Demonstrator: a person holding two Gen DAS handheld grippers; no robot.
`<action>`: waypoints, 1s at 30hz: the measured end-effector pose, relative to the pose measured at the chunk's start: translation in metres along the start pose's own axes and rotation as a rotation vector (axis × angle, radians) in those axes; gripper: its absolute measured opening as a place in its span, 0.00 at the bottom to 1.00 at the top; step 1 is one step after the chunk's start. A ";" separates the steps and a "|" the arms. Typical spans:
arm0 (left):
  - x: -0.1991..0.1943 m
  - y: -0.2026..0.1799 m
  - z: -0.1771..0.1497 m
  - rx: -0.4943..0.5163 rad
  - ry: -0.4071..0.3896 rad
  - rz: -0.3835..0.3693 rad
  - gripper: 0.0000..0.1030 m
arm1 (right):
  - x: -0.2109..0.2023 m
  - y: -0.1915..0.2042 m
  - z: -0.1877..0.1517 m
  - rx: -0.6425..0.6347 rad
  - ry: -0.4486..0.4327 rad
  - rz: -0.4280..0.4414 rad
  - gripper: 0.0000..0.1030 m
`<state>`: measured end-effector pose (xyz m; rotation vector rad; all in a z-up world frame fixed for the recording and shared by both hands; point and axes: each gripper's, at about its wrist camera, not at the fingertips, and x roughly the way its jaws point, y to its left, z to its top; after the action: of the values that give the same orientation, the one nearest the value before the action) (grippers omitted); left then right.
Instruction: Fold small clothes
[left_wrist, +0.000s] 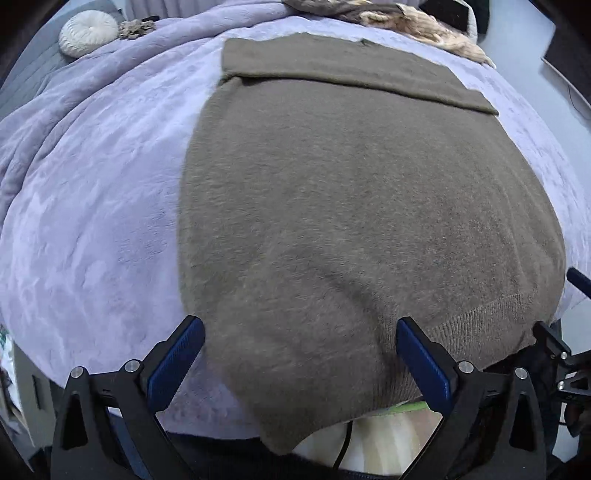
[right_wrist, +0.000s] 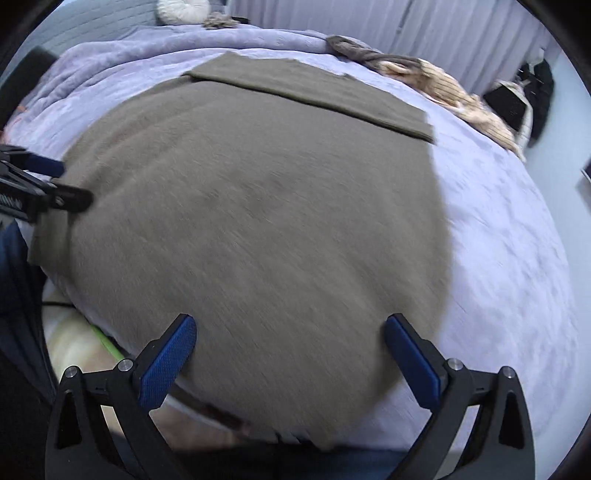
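Left wrist view shows the brown sweater (left_wrist: 351, 206) lying flat on the bed (left_wrist: 92, 221), its hem nearest. Left claw (left_wrist: 301, 332) and right claw (right_wrist: 290, 330) are both spread wide over the hem, likely ready to pinch it.

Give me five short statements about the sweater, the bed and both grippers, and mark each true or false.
1. The brown sweater lies spread on a lavender blanket. True.
2. The left gripper is shut on the hem. False: its jaws stand open.
3. The right gripper is open. True.
4. The sweater's far end is folded over. True.
5. The round white cushion sits on the sweater. False: it lies beyond the blanket, apart.
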<state>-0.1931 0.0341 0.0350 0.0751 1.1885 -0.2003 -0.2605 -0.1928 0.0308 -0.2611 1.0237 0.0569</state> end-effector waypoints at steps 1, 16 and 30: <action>-0.004 0.011 -0.004 -0.036 -0.006 0.007 1.00 | -0.009 -0.009 -0.005 0.041 -0.011 0.002 0.99; 0.023 0.053 -0.034 -0.219 0.082 -0.331 1.00 | 0.019 -0.072 -0.022 0.293 -0.072 0.343 0.84; 0.032 0.043 -0.020 -0.204 0.069 -0.411 1.00 | 0.018 -0.073 -0.034 0.338 -0.086 0.560 0.55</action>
<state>-0.1917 0.0760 -0.0043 -0.3465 1.2786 -0.4379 -0.2674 -0.2728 0.0123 0.3393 0.9780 0.3944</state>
